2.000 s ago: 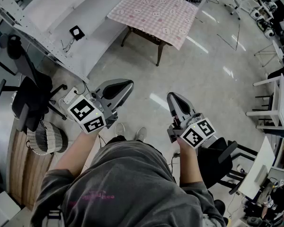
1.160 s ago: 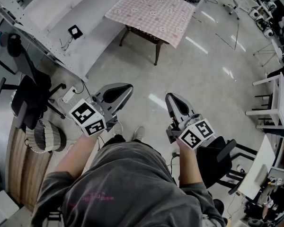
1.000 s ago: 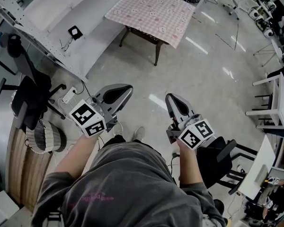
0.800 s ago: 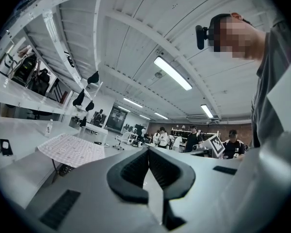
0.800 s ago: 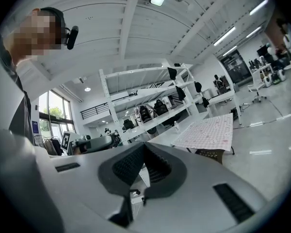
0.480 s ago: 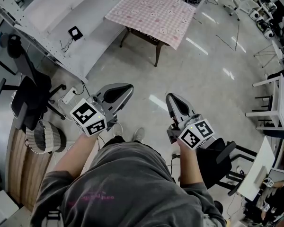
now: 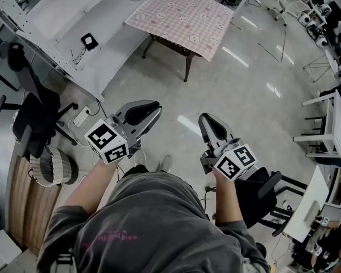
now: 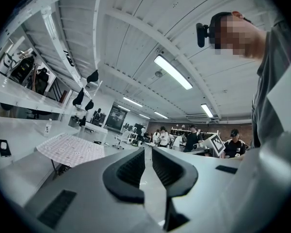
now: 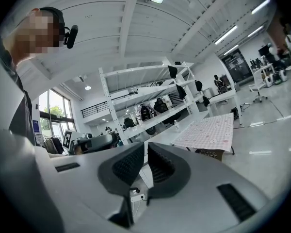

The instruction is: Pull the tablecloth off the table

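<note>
Both stand released and empty, jaws slightly parted: left hand-held gripper (image 7: 138, 110) and right hand-held gripper (image 7: 211, 125), well apart from the pink checked tablecloth (image 7: 179, 17)

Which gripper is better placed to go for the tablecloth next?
Right, marginally. The near corner of the tablecloth lies almost straight ahead of the right gripper; the left gripper sits further aside. Both are empty, slightly open, far from it.

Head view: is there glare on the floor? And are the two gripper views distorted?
Head view: yes, bright streaks of glare on the glossy floor; the tablecloth looks sharp. Left gripper view: strong fisheye bending, black corners, the ceiling lamp blown out. Right gripper view: the same bending and black corners.
</note>
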Motion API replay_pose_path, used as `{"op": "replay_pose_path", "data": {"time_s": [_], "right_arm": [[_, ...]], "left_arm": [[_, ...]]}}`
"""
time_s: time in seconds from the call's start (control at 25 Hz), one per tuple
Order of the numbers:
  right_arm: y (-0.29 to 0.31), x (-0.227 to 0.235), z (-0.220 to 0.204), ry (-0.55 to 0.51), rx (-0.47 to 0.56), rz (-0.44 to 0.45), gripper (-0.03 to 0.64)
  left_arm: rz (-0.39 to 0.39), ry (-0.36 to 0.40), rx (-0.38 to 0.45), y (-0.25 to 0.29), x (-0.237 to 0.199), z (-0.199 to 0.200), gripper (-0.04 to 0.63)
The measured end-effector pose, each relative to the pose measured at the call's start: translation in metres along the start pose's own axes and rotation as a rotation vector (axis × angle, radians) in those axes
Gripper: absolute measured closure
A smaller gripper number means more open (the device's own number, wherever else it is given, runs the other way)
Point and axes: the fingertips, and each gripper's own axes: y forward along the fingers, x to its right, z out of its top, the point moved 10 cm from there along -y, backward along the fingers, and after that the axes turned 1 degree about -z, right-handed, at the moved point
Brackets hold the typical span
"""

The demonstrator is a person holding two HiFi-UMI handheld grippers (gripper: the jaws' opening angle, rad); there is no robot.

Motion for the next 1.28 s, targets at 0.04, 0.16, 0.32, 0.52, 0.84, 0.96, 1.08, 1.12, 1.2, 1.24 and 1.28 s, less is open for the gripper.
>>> {"op": "replay_pose_path", "data": {"time_s": [0.04, 0.16, 0.32, 0.52, 0.84, 0.96, 1.08, 1.12, 1.2, 1.24, 1.28], "right_arm": [[0.0, 0.0, 0.0, 0.002, -0.001, -0.002, 0.612], [0.0, 0.001, 0.001, 0.006, -0.001, -0.004, 0.611], [-0.002, 0.004, 0.001, 0.012, -0.001, 0.0, 0.607], [-0.001, 0.006, 0.001, 0.012, -0.005, 0.008, 0.58], [0.0, 0.008, 0.002, 0.016, -0.013, 0.01, 0.545], [0.0, 0.01, 0.002, 0.019, -0.012, 0.009, 0.54], [-0.001, 0.01, 0.002, 0.019, -0.01, 0.009, 0.534], [-0.002, 0.01, 0.003, 0.02, -0.009, 0.009, 0.525], [-0.002, 0.01, 0.003, 0.021, -0.008, 0.009, 0.523], [-0.002, 0.01, 0.003, 0.022, -0.008, 0.009, 0.523], [-0.003, 0.01, 0.003, 0.023, -0.007, 0.009, 0.512]], "left_arm": [[-0.001, -0.001, 0.0, 0.0, -0.001, 0.0, 0.546], [-0.008, -0.003, 0.0, 0.003, -0.001, 0.001, 0.537], [-0.012, -0.003, -0.006, 0.007, 0.001, -0.001, 0.523], [-0.009, -0.002, -0.008, 0.009, -0.001, -0.001, 0.509], [-0.002, -0.007, -0.01, 0.01, -0.001, -0.002, 0.489], [0.0, -0.005, -0.01, 0.009, -0.001, -0.001, 0.486], [0.002, -0.002, -0.01, 0.009, 0.0, -0.001, 0.479], [0.002, -0.002, -0.01, 0.009, 0.001, -0.001, 0.476], [0.003, -0.003, -0.011, 0.009, 0.001, -0.001, 0.471], [0.003, -0.004, -0.011, 0.009, 0.001, -0.001, 0.468], [0.002, -0.004, -0.012, 0.009, 0.001, -0.002, 0.465]]}}
